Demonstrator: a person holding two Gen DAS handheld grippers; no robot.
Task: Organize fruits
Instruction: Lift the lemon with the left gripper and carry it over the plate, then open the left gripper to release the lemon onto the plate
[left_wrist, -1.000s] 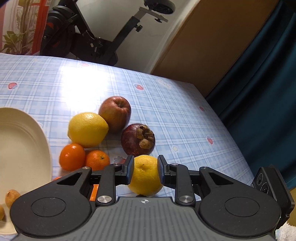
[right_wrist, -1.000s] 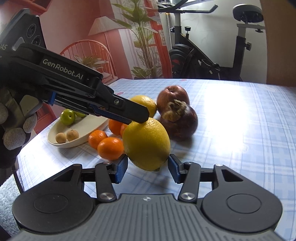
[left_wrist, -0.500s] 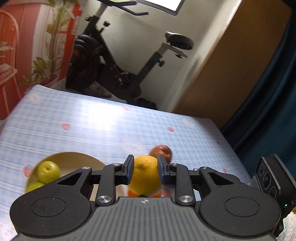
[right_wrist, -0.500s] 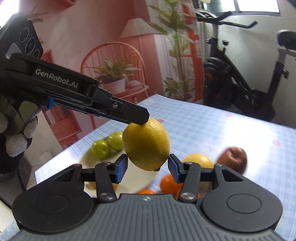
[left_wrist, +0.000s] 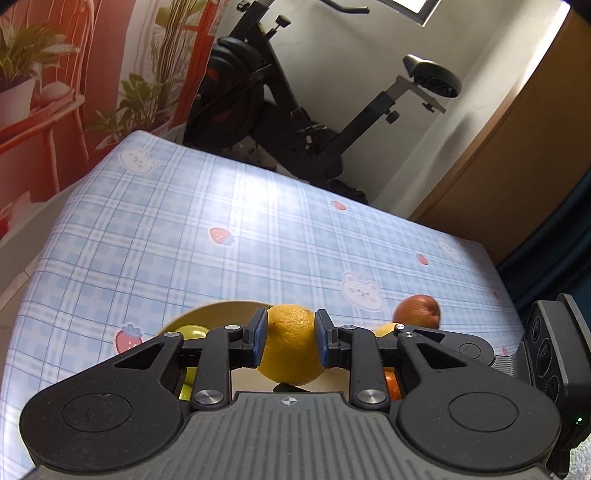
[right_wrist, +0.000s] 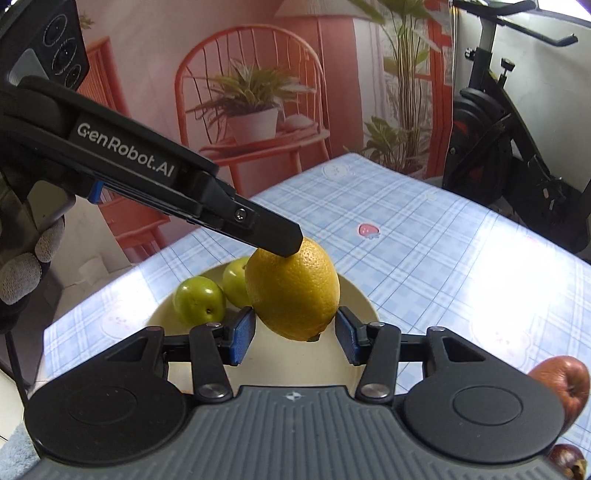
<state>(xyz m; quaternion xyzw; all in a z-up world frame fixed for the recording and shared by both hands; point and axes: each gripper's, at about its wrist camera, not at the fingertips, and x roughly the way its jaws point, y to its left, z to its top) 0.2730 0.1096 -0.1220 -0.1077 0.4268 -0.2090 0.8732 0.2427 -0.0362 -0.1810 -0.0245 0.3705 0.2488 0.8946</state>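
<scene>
Both hands have swung from the loose fruit pile over to the plate (right_wrist: 364, 301) on the counter (left_wrist: 258, 236). Left gripper (left_wrist: 289, 341) fingers pinch the lemon (left_wrist: 288, 345), now held above the plate by two green fruits (right_wrist: 201, 300). Right gripper (right_wrist: 293, 336) fingers stand spread either side, not touching. Apple (right_wrist: 563, 384) left behind. Likely next: release onto the plate.

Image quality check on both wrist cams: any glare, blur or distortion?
Left wrist: white window glare on the tablecloth, fisheye bends the table edge, lemon sharp. Right wrist: glare washes out the cloth's right side, backdrop bowed, apple at the frame edge slightly soft; lemon and plate crisp.
</scene>
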